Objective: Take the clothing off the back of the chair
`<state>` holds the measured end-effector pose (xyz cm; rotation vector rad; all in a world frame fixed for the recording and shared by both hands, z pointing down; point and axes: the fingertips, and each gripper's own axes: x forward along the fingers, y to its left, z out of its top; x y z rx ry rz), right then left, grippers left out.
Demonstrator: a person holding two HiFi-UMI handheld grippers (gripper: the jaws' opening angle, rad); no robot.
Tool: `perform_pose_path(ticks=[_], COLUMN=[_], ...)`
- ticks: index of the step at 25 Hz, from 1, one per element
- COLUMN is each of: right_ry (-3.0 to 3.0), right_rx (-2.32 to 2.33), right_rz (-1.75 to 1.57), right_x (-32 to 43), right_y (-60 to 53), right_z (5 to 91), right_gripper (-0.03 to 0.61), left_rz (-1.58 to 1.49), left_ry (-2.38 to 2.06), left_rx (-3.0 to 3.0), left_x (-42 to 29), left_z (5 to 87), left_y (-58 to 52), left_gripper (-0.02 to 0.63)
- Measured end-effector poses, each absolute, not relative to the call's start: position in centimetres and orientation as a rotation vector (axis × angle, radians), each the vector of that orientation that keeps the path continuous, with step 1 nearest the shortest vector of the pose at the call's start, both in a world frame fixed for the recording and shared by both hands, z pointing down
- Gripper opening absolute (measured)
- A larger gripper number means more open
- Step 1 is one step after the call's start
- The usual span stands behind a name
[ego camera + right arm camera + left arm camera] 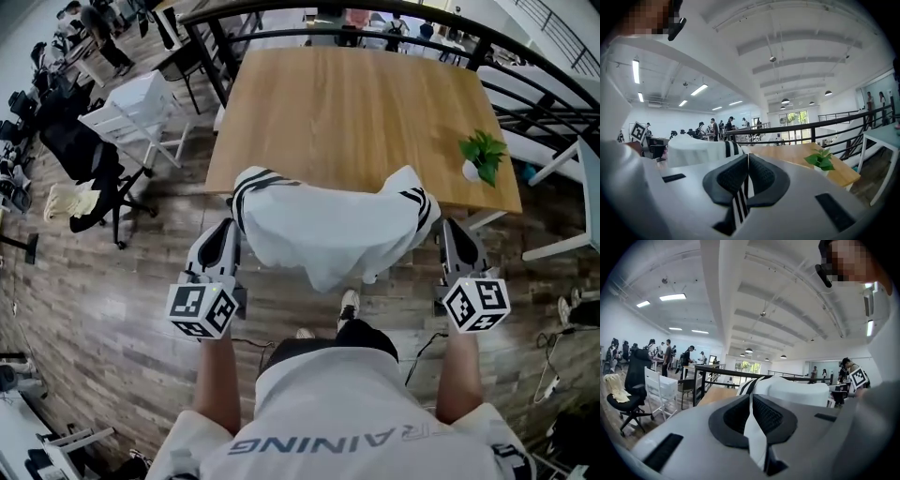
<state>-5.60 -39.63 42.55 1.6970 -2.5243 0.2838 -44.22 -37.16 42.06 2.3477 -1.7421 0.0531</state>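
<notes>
1. Head view: garment (333, 225) at 6 o'clock of table (356, 103); left gripper (230, 246) at its 9 o'clock, right gripper (446, 246) at 3. Raise both level.
2. Left gripper view: jaws clamped on garment's white part. Hold firm.
3. Right gripper view: jaws clamped on garment's striped part. Same here.

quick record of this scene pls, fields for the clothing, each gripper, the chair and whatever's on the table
garment: white with black stripes, spread between both grippers
left gripper: shut on a plain white fold of the garment
right gripper: shut on a black-striped part of the garment
chair: not visible in any view
table: wooden, beyond the garment
plant: small, green, in a white pot near the table's right edge
</notes>
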Motion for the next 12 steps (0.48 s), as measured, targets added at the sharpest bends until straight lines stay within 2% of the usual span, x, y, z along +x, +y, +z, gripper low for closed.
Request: perform_pose_path(ticks=[5, 8, 12], right_ry=[-2.482, -2.468, -2.472], right_rx=[1.671, 1.631, 1.611], right_rz=[0.344, 0.375, 0.389], right_x=[-6.2, -6.5, -6.5], right_y=[-37.0, -36.7, -37.8], right_z=[44.0, 44.5, 44.3], right_gripper=[0.027, 0.120, 0.141], left_rz=[0.056, 0.087, 0.148], left_ry=[-1.673, -1.634, -1.600], left_rx=[2.386, 2.399, 2.398], left_x=[-44.7, -45.1, -45.3], left_z=[42.6, 42.8, 43.7], left_y=[-36.5, -36.8, -38.3], left_gripper=[0.048, 0.049, 0.059])
